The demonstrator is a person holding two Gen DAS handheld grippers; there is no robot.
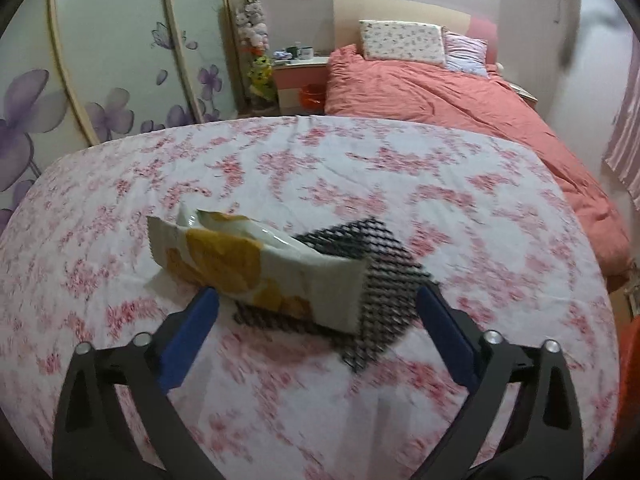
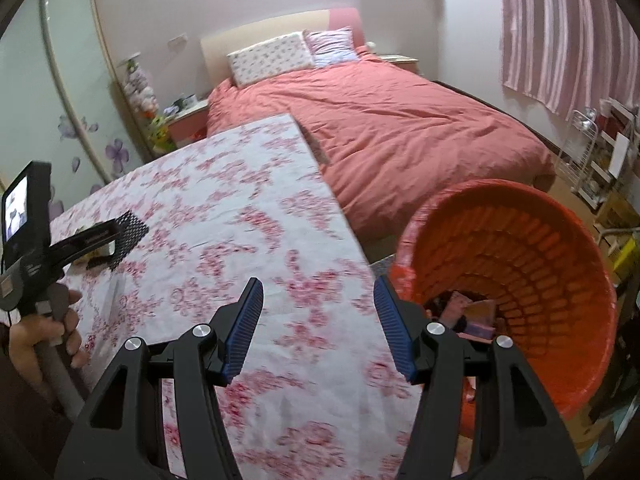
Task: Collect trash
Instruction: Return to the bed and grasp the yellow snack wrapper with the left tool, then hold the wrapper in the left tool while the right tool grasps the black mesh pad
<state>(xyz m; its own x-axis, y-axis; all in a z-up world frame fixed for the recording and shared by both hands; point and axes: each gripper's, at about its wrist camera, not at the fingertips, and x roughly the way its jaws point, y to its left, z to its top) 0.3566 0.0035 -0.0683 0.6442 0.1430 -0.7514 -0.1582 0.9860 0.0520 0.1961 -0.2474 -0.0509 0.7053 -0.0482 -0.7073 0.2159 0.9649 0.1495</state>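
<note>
A white and orange snack wrapper (image 1: 256,264) lies on a black mesh mat (image 1: 384,280) on the table with the pink floral cloth (image 1: 360,176). My left gripper (image 1: 318,300) is open, its blue pads just short of the wrapper and on either side of it. My right gripper (image 2: 318,292) is open and empty above the table's right edge, next to an orange trash basket (image 2: 560,280) that holds some trash at its bottom. The left gripper (image 2: 96,236) and the mat (image 2: 130,232) show at the left of the right wrist view.
A bed with a salmon duvet (image 2: 400,128) stands behind the table. A nightstand (image 1: 300,76) with cups is beside a wardrobe with purple flowers (image 1: 108,80). A wire rack (image 2: 600,152) and striped curtain (image 2: 560,28) are at the right.
</note>
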